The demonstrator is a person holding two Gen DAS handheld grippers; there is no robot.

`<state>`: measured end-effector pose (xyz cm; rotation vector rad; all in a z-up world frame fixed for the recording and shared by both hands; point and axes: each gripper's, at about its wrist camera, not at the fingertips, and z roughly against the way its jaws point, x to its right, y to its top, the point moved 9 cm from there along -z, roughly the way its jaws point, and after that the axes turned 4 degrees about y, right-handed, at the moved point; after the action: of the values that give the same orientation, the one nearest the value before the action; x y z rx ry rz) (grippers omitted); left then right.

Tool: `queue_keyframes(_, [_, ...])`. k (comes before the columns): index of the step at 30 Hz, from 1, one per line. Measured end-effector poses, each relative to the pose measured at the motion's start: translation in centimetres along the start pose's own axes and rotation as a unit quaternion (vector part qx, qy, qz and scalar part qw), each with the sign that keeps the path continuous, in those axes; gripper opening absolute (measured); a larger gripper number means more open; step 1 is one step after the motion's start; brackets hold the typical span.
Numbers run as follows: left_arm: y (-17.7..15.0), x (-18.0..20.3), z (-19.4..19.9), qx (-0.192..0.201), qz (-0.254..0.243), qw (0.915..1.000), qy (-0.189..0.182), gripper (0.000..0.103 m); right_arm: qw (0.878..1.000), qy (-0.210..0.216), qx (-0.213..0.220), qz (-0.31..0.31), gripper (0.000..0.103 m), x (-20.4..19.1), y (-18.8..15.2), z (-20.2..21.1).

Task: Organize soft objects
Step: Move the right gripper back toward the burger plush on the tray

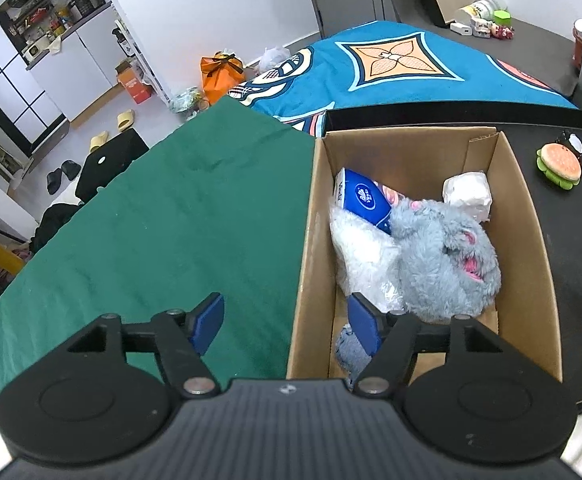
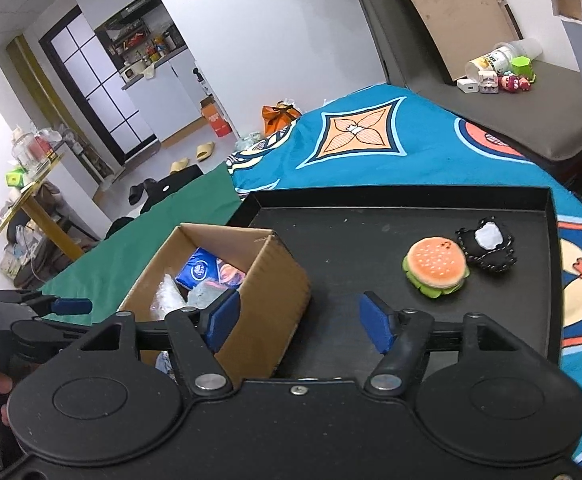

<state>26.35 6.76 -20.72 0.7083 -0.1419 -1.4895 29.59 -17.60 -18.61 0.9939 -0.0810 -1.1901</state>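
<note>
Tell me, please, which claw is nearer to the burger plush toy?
Right. The right claw hangs open over the black tray, just short of the burger plush toy; the left claw straddles the cardboard box wall's far side.

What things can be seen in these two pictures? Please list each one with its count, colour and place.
cardboard box: one, brown, on the black tray beside the green cloth
tissue pack: one, blue, in the box
plush toy: one, grey with pink, in the box
white wad: one, white, in the box's far corner
burger toy: one, orange and green, on the tray
black pouch: one, black with a white patch, touching the burger toy
black tray: one, on the bed
green cloth: one, left of the box
left gripper: open, empty
right gripper: open, empty
</note>
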Motion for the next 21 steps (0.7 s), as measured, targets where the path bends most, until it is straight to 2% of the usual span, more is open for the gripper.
queue_keyframes(3, [0.2,0.3,0.2,-0.003,0.000,1.0000,0.001,0.069,1.000,-0.002,0.002,0.019,0.078,0.4,0.9,0.5])
queue_keyframes(11, [0.5,0.5,0.2,-0.011,0.010,0.9999,0.005,0.074,1.000,-0.012,0.005,0.029,0.091,2.4,3.0,1.2])
queue_keyframes(21, [1.4,1.1,0.3,-0.017,0.011,0.9996,0.019,0.079,0.999,-0.030,0.010,0.021,0.095,5.9,3.8,0.3])
